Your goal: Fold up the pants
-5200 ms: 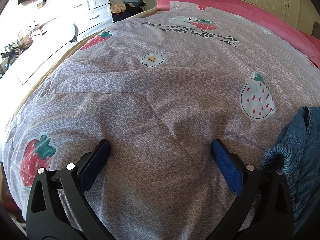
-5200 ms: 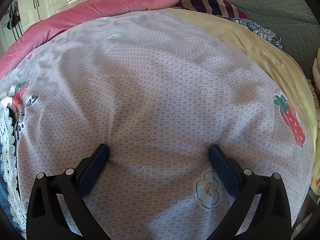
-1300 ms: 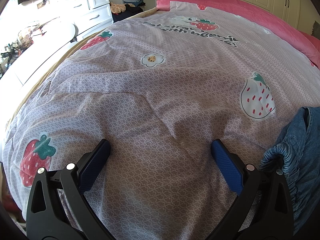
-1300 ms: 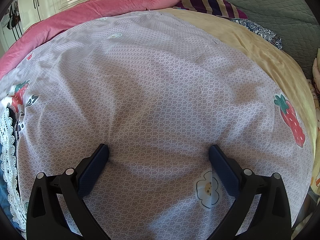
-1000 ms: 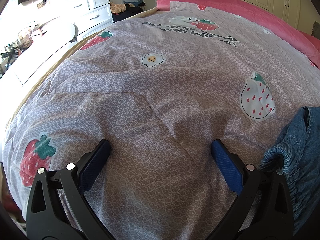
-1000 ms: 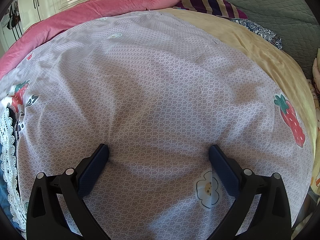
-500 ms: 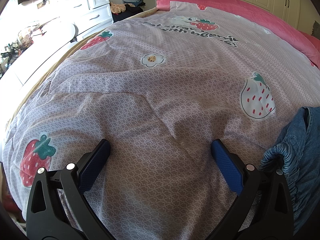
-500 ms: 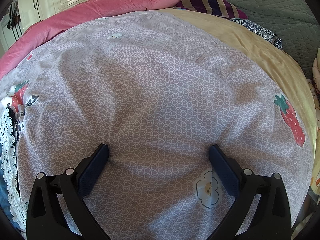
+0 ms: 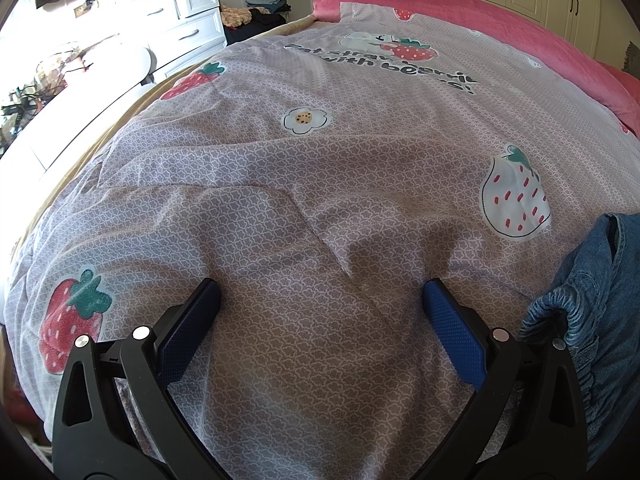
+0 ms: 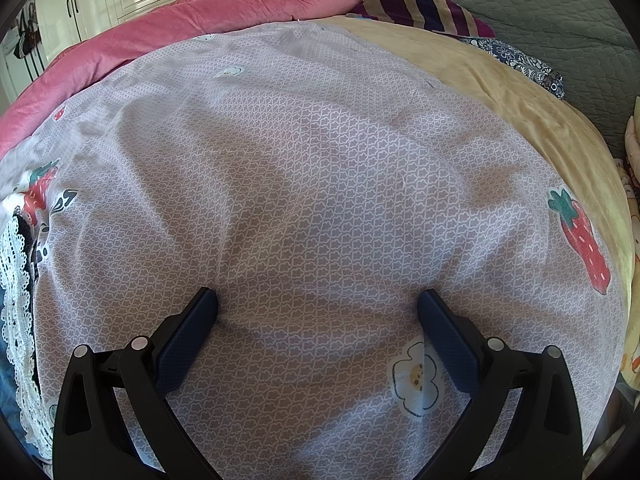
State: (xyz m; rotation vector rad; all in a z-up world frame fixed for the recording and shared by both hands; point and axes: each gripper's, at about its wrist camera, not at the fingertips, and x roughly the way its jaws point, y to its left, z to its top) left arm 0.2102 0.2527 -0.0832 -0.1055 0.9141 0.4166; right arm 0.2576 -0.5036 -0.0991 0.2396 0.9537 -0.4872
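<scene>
We've got both the left gripper (image 9: 320, 300) and the right gripper (image 10: 318, 308) spread wide and empty over the lilac strawberry-print quilt (image 9: 320, 168) on the bed, so we should reach for the elastic waistband of the bunched blue denim pants (image 9: 592, 304) at the quilt's right edge.

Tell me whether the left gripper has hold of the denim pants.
No: the left gripper is open over the bedspread, with the denim pants off to its right.
</scene>
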